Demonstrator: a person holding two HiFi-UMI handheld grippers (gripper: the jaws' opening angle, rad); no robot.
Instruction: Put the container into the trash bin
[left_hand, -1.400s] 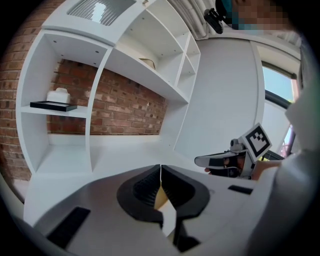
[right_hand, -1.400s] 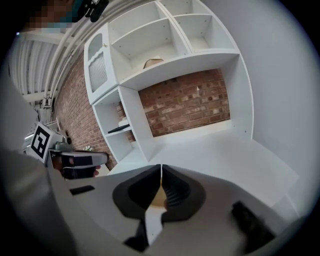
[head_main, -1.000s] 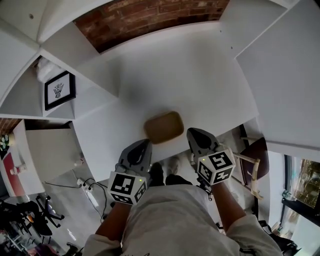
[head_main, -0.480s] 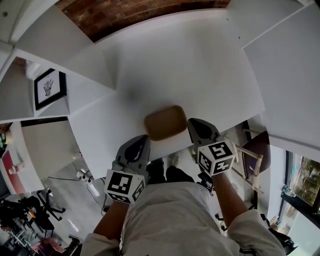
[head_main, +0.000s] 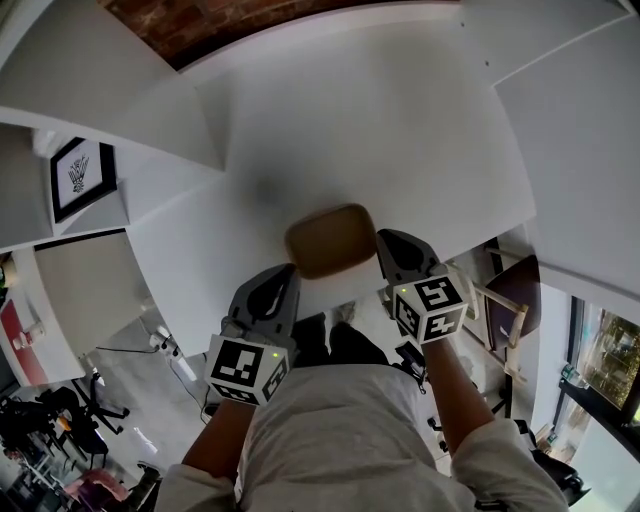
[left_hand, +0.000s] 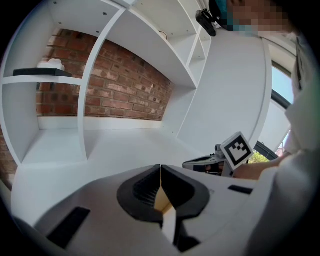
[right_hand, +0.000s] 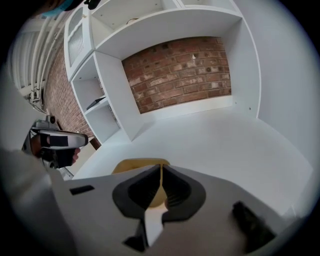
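Note:
A brown, shallow, rounded-rectangle container (head_main: 330, 240) lies on the white table (head_main: 400, 130) close to its front edge. My left gripper (head_main: 284, 274) is just below the container's left corner, jaws shut and empty. My right gripper (head_main: 386, 240) is beside the container's right edge, also shut with nothing held. In the left gripper view the shut jaws (left_hand: 160, 168) meet at their tips, and a sliver of tan shows behind them. In the right gripper view the container (right_hand: 131, 166) lies just beyond the shut jaws (right_hand: 161, 167).
White shelving rises behind the table in front of a brick wall (head_main: 190, 25). A framed picture (head_main: 78, 178) stands in a cubby on the left. A chair (head_main: 505, 300) stands to the right below the table edge. Cables and a power strip (head_main: 165, 350) lie on the floor at left.
Both grippers have crept slightly forward toward the container, and the right one now sits beside its right edge. The container has not moved on the table.

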